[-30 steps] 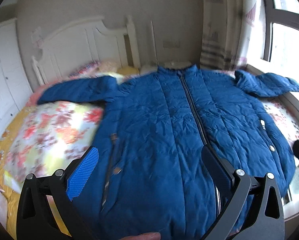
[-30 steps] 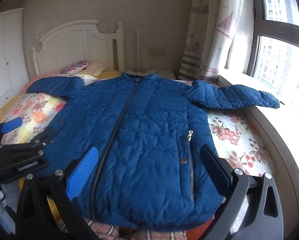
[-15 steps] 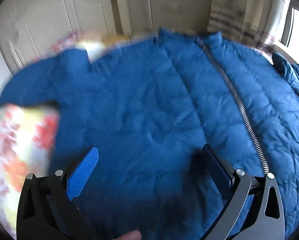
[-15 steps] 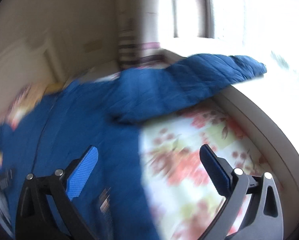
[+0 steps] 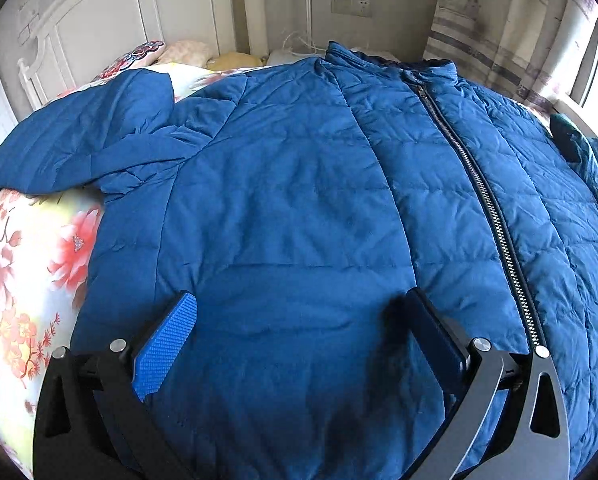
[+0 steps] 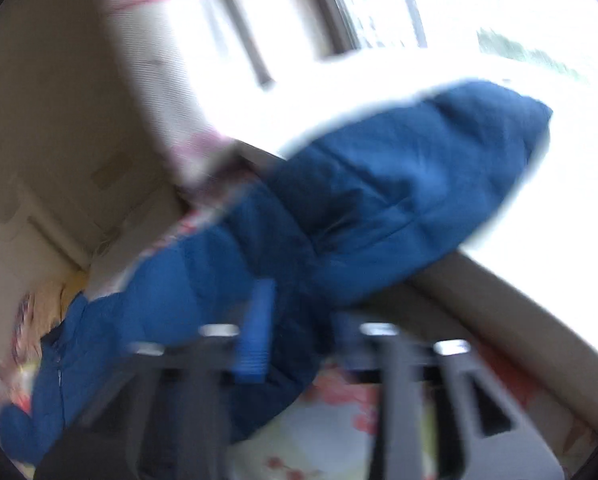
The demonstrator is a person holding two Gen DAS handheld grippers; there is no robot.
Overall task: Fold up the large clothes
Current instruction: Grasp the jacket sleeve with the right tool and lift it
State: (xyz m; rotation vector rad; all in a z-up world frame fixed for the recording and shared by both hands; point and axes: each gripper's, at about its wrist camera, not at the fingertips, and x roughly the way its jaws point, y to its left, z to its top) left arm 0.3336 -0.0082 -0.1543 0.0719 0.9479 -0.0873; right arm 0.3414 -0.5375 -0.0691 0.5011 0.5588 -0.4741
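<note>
Jacket: blue, quilted, zipped, flat front-up on flowered bed. Folding barely begun. Left claw wide, resting on the chest, gripping nothing. Right claw clamped on sleeve toward one o'clock, window side. Body folds remain.

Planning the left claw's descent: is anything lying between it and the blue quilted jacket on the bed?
Nothing visible does. The open left claw hangs directly over the blue quilted jacket, only bare fabric showing between its fingers.

Daylit; window glare; right view motion-blurred; fisheye edges.
</note>
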